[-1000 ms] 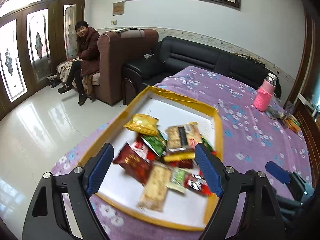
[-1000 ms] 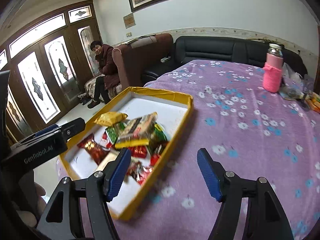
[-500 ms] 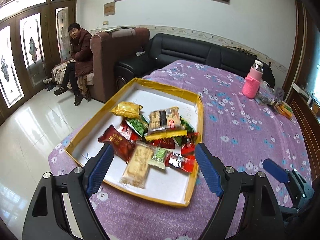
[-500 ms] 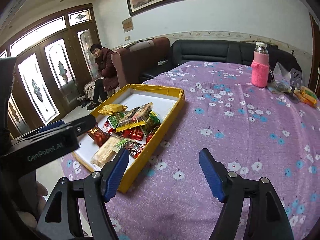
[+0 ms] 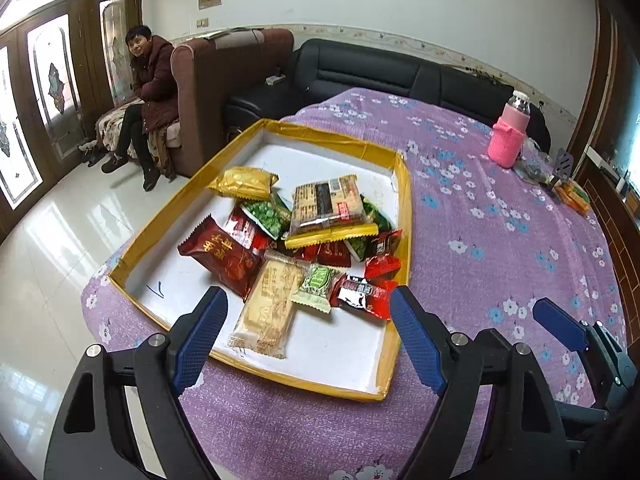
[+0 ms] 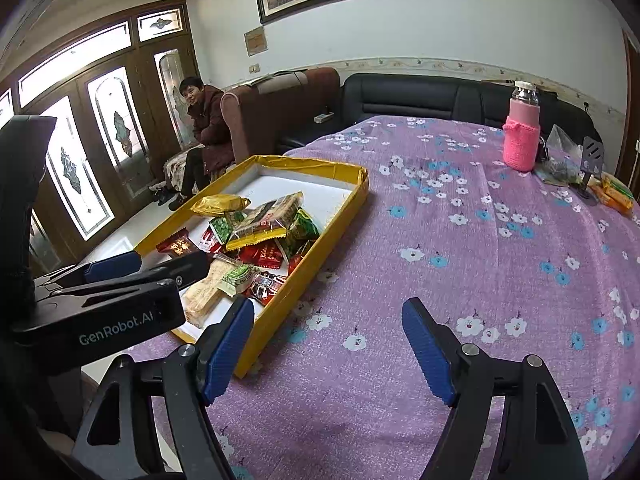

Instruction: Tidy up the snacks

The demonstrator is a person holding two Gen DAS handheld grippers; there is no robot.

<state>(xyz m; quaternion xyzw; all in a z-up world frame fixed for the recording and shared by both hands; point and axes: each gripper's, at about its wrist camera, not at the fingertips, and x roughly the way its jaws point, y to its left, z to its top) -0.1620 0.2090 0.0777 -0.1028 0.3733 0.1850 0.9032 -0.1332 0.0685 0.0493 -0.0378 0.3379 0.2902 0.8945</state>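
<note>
Your left tool (image 5: 308, 336) is the nearer of the two to the snacks (image 5: 304, 240); they lie in a loose heap inside the yellow-rimmed tray (image 5: 404, 200), straight ahead of that tool and below it, toward the tray's near and right side; the far end of the tray shows bare white floor. The nearest piece is the pale biscuit pack (image 5: 270, 308); its long axis runs roughly away from you, almost in line with the tool's own pointing direction, so the two fingers frame it to either side in the left wrist view; whether they are down at its level I cannot tell. The left tool stands wide apart and grips nothing; no pad touches a packet. Your right tool (image 6: 328, 344) hovers over the purple flowered cloth on the tabletop (image 6: 460, 240), to the right of the tray and outside it; its left finger (image 6: 226, 348) appears in front of the tray's near right corner, though contact is not shown; the snacks lie ahead and to its left. Its jaws are opening and nothing sits between them but cloth. I judge that the left hand has the shorter reach to the biscuit pack, while the right must cross the tray's rim first.
</note>
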